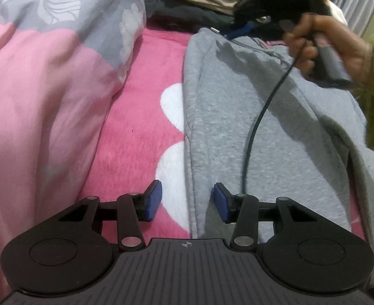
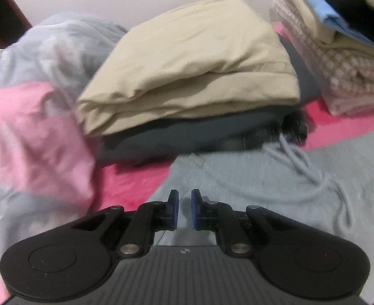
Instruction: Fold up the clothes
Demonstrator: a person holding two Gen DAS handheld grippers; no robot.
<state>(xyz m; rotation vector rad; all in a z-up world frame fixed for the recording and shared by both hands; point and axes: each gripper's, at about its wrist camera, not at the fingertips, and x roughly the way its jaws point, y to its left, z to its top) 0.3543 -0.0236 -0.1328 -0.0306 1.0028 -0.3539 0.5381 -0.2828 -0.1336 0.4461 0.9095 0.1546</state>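
Left wrist view
Left gripper [image 1: 187, 201]: black two-finger tool with blue pads, jaws standing moderately apart; nothing is clamped between them.
Position of pads: the left pad [image 1: 153, 200] lies over the pink fleece blanket with white patches [image 1: 141, 117]; the right pad sits over the edge of the grey knit sweatpants [image 1: 237, 117]. Whether either pad touches the cloth cannot be told.
Grey knit sweatpants: laid lengthwise down the right half of the blanket, their left edge running between the pads.
Right hand [image 1: 321, 43]: grips the black handle of the other tool at upper right, above the far end of the sweatpants; a black cable [image 1: 260, 111] hangs from it across the grey cloth.
Pink and grey floral quilt [image 1: 47, 63]: bunched along the left side.

Right wrist view
Right gripper [image 2: 184, 209]: jaws drawn nearly together, a thin slit between the blue pads; no cloth is visibly pinched.
Surface beneath: the waistband end of the grey sweatpants, with the pale drawstring [image 2: 314, 175] looped to the right.
Folded beige garment [image 2: 192, 68]: stacked on a dark grey folded garment [image 2: 176, 134], just beyond the waistband.
Stack of folded checked, cream and blue textiles [image 2: 344, 58]: at upper right, apart from the sweatpants.
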